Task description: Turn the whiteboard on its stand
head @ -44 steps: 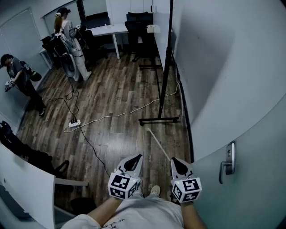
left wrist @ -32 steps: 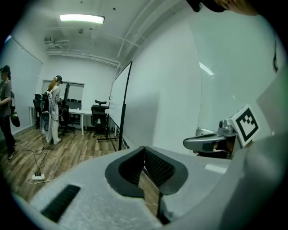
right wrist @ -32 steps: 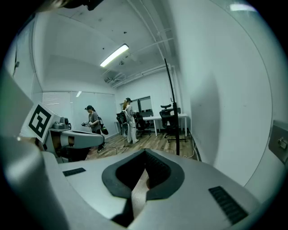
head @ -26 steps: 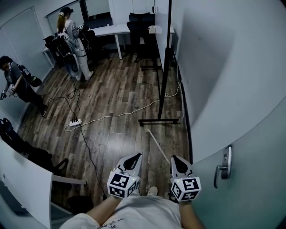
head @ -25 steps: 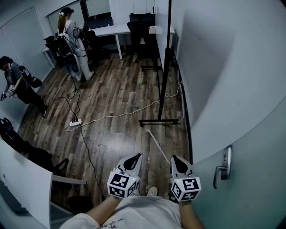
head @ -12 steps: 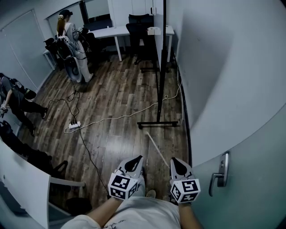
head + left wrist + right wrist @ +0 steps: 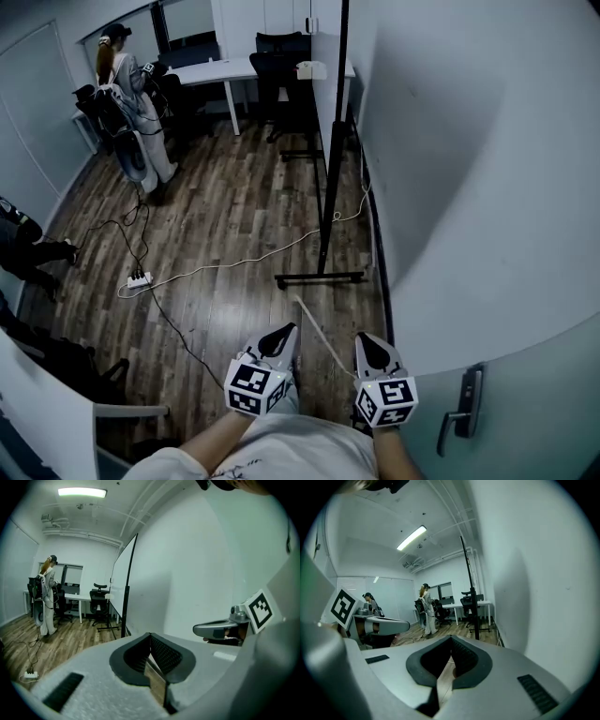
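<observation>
The whiteboard [image 7: 321, 66] stands edge-on ahead of me, close along the right wall, on a black stand [image 7: 328, 178] whose near foot [image 7: 319, 277] lies across the wooden floor. Both grippers are held low in front of my body, well short of that foot. My left gripper [image 7: 274, 341] is shut with nothing in it. My right gripper [image 7: 367, 347] is shut and empty too. In the left gripper view the whiteboard [image 7: 121, 581] rises beyond the left gripper [image 7: 150, 635]. The stand [image 7: 468, 597] shows past the right gripper [image 7: 451, 637] in the right gripper view.
A thin white stick [image 7: 317, 328] lies on the floor between me and the stand's foot. A power strip [image 7: 138, 278] and cables trail at the left. A door with a handle [image 7: 459, 414] is at my right. A person [image 7: 127, 108] stands by the desk [image 7: 220, 67]; another person [image 7: 23, 248] is at the left edge.
The stand's foot and the door handle have slid nearer to me in the head view. The person at the left has moved towards the frame's edge. Both grippers stay shut in front of me.
</observation>
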The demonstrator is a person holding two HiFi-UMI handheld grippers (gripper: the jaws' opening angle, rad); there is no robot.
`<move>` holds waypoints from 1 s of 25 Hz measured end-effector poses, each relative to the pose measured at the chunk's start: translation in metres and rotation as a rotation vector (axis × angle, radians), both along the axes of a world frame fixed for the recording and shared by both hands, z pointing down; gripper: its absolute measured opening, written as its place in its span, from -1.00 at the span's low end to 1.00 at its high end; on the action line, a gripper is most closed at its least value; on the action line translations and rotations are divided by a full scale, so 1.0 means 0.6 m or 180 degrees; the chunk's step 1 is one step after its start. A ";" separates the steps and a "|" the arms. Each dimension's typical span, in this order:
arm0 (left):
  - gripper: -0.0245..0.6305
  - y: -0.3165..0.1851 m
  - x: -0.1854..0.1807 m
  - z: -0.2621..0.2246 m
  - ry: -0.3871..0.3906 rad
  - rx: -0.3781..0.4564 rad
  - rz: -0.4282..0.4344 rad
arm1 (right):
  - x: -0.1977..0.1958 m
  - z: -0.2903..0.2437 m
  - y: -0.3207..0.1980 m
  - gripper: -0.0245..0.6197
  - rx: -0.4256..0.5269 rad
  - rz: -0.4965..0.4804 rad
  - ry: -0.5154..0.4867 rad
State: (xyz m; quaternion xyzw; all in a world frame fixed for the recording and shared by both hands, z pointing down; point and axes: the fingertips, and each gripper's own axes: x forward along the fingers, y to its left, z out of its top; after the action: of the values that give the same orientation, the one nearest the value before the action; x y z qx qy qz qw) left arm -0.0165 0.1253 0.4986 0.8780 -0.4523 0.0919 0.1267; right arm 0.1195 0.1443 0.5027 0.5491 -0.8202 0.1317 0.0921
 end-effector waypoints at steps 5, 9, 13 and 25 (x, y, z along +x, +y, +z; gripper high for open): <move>-0.89 -0.137 -0.020 -0.017 -0.0025 0.0031 0.0136 | -0.018 -0.021 -0.134 -0.90 0.0054 0.0133 0.0000; -0.89 -0.243 -0.044 -0.036 -0.0025 0.0102 0.0234 | -0.045 -0.036 -0.236 -0.90 0.0116 0.0202 0.0007; -0.89 -0.320 -0.079 -0.042 -0.0041 0.0141 0.0305 | -0.075 -0.048 -0.305 -0.90 0.0178 0.0249 0.0064; -0.89 -0.426 -0.074 -0.051 0.0113 0.0082 0.0297 | -0.061 -0.072 -0.429 -0.90 0.0165 0.0316 0.0192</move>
State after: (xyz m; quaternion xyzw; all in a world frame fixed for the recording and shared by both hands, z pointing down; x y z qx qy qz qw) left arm -0.0611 -0.1301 0.4682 0.9012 -0.4097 0.0763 0.1189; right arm 0.0828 -0.1130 0.4595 0.5951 -0.7919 0.0982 0.0959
